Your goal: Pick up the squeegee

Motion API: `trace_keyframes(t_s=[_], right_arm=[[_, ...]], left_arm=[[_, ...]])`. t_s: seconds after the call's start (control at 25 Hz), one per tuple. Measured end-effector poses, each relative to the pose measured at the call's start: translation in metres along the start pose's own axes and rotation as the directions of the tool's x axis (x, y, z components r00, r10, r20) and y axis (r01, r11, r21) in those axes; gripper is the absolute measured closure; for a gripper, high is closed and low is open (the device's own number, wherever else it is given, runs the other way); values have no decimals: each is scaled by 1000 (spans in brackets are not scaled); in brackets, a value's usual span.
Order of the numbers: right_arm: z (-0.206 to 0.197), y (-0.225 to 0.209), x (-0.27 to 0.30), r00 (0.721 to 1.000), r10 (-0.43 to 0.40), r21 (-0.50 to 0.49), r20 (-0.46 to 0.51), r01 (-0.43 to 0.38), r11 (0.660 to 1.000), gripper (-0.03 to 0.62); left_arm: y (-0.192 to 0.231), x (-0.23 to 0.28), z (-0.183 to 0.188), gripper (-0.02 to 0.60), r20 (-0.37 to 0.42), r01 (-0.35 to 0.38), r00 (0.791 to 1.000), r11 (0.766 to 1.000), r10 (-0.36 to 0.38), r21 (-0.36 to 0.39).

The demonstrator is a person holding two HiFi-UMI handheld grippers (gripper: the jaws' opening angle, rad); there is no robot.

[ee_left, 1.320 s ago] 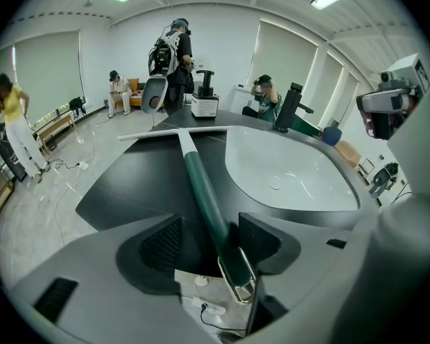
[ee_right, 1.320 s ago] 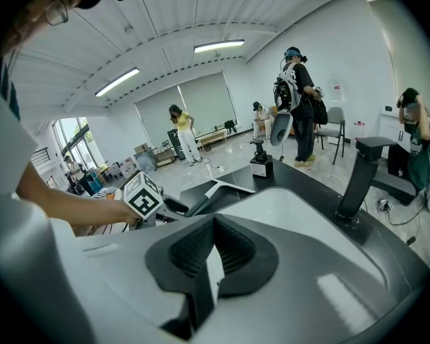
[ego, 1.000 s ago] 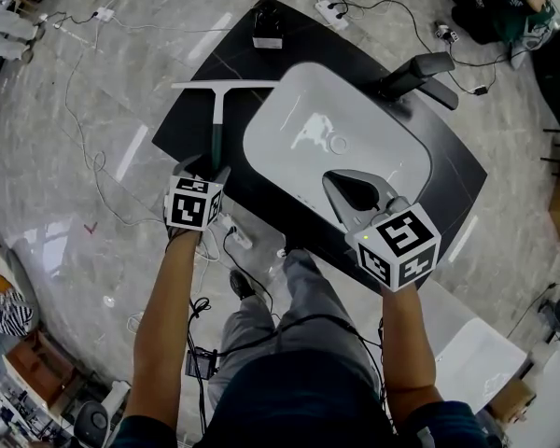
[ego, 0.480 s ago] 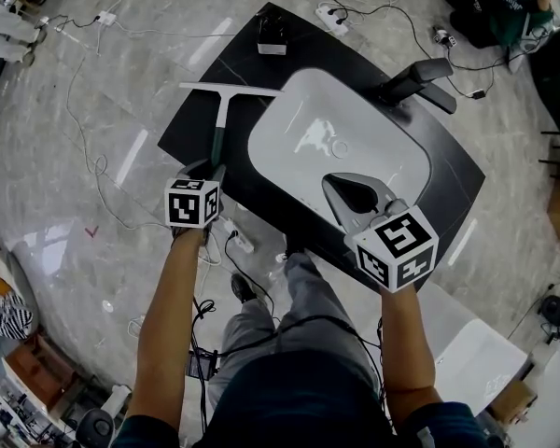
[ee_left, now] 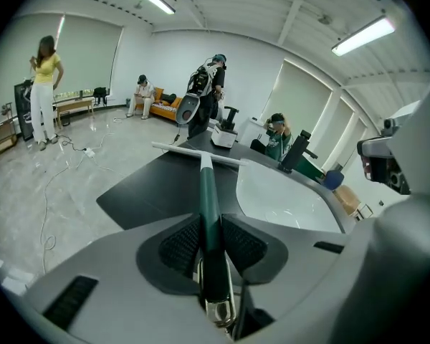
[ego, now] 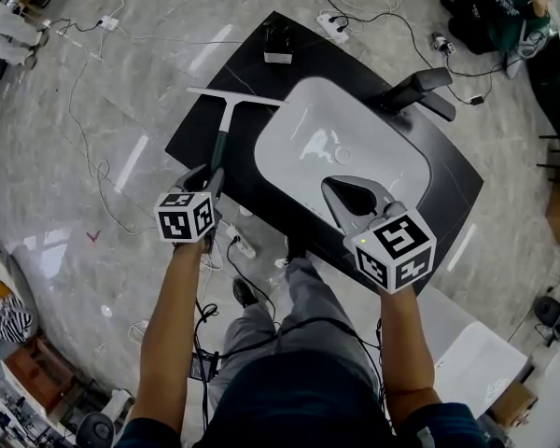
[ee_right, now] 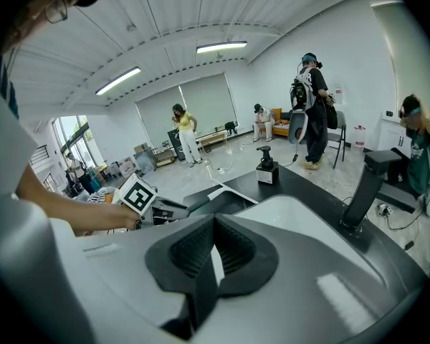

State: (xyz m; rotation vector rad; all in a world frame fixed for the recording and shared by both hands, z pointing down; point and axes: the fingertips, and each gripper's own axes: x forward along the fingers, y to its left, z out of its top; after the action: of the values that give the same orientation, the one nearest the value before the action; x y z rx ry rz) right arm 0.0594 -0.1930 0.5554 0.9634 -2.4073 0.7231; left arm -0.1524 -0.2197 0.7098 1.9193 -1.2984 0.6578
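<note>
squeegee (ego: 226, 119) was by counter's (ego: 194, 136) left edge beside white sink (ego: 399, 177), blade toward far edge | left gripper (ego: 205, 177) jaws just closed, clenched on its green handle | right gripper (ego: 355, 194) clenched, empty, over sink's near rim | soap dispenser (ego: 278, 43) at far corner

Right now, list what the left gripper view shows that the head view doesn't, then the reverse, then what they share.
Left gripper view only: the left gripper, its jaws just closed further, with pads pressing the squeegee by its green handle; people across the room. Head view only: the marker cubes, the person's forearms and legs. Both: squeegee, white sink, black counter, tap, soap pump.
</note>
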Motion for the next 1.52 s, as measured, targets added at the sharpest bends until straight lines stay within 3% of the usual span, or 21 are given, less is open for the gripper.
trace_keyframes(t_s=[0.2,0.8,1.52], right_arm=[[8,7,5,1000,3,-5,0,-3,1000,583],[27,30,6,1000,0,-24,7,0,1000,583],[38,45,1,1000,-1,-37,14,1,999,583]], left_arm=[[3,-14,14,488,61,19,998,999,-17,-35],[14,-57,55,488,189,26,982,999,-18,-44],[18,-80,76,489,243,22,970,999,-12,-37]])
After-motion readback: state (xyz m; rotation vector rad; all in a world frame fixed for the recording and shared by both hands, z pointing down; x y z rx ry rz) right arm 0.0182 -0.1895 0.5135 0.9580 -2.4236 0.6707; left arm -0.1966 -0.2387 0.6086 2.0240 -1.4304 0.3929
